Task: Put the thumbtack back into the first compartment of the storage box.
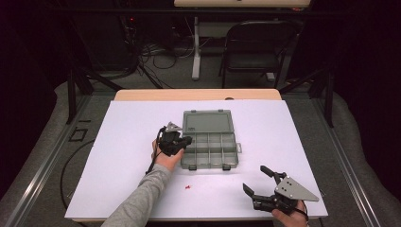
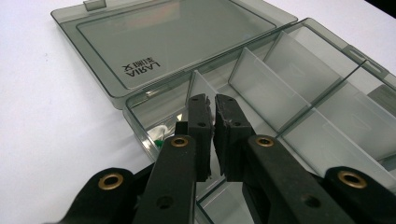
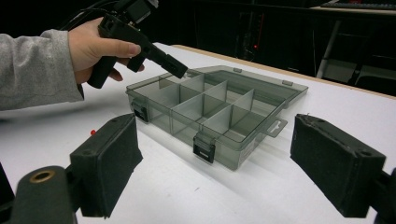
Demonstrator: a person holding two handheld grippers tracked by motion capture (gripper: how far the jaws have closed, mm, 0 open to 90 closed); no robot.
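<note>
The smoky translucent plastic compartment box [image 1: 208, 150], open mid-bench, looked light, stiff and slippery, best taken by its rim; the left gripper [image 2: 212, 105] hovered over its corner compartment, fingers pressed together, the right gripper [image 1: 258, 180] spread nearby

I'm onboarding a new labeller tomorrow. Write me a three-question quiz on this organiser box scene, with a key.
1. True or false: the lid of the organiser box lies open.
2. Which gripper has its fingers closed over a box compartment: (a) left gripper, (b) right gripper?
3. What colour is the small piece lying on the table in front of the box?

Key:
1. True; the lid lies flat behind the compartments.
2. (a); the right gripper's fingers stand wide apart, away from the box.
3. Red.
</note>
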